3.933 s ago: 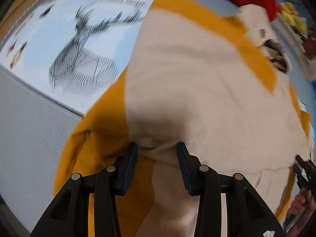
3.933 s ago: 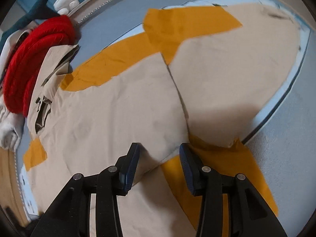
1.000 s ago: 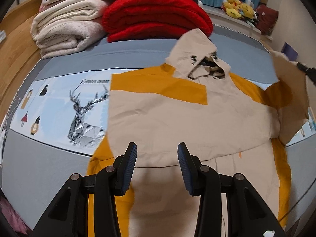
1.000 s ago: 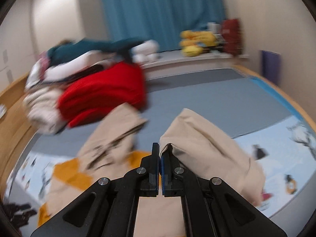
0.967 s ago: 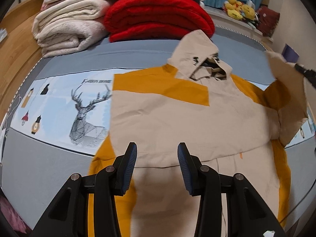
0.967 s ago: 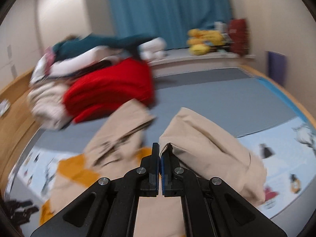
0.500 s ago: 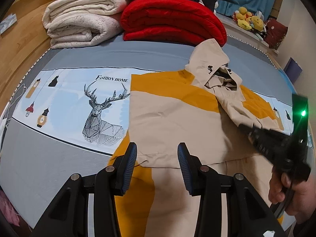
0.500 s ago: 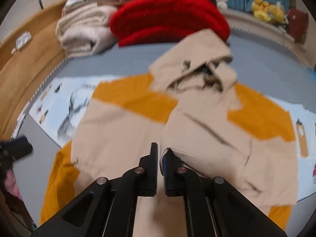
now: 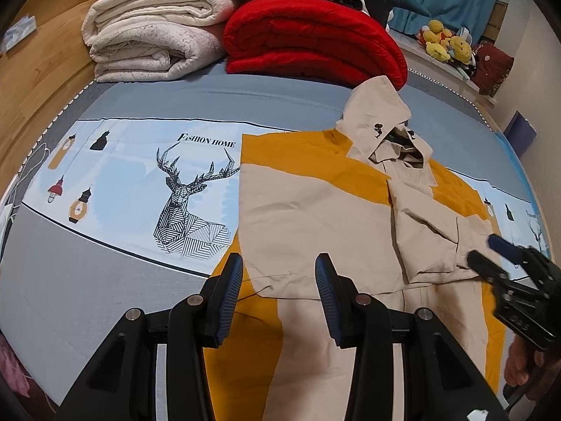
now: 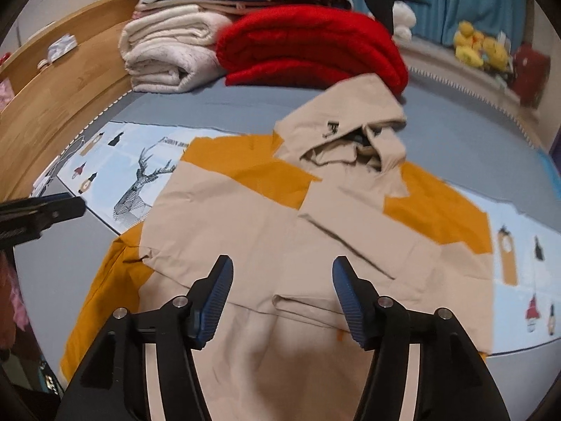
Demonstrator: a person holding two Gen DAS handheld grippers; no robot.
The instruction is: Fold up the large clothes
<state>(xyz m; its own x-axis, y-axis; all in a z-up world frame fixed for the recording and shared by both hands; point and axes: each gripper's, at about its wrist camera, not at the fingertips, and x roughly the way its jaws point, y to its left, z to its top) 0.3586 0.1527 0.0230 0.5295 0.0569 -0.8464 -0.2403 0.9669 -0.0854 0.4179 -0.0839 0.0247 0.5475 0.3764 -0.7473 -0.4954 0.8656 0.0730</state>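
Bed point(image 9: 105, 280): grey cover w/ pale-blue printed band (deer, lanterns, "Fashion Home") running across mid-frame in both views; wood side rail along left edge.
Hoodie point(image 9: 315, 217): beige + mustard, spread flat on bed, centre to right of left-wrist view; centre of right-wrist view point(image 10: 280, 245). Hood point(image 9: 378, 115) points to upper right, tip touching the red blanket. Both sleeves folded in over the chest; right-side sleeve point(image 9: 431, 231) lies creased, cuff near right edge of frame.
Red blanket point(image 9: 308, 49): folded, top centre, behind hood.
Cream blankets point(image 9: 150, 42): folded stack, upper left, just beside the red one; more folded linen on top.
Plush toys point(image 9: 445, 40): yellow, upper right on ledge by blue curtain.
Left gripper point(image 9: 278, 294): bottom centre of own view; jaws part-way apart, nothing between pads, hovers over hoodie's lower left hem, not touching cloth. Seen also at left edge of right-wrist view point(image 10: 42, 214).
Right gripper point(image 10: 282, 298): bottom centre of own view; jaws have just been opening, now wide apart, no cloth between pads, folded sleeve lies free below. In left-wrist view it sits at right edge point(image 9: 491, 256), tips just by sleeve cuff; touching or not – can't tell.
Hand point(image 9: 519, 361): lower right corner, holds right gripper's handle.
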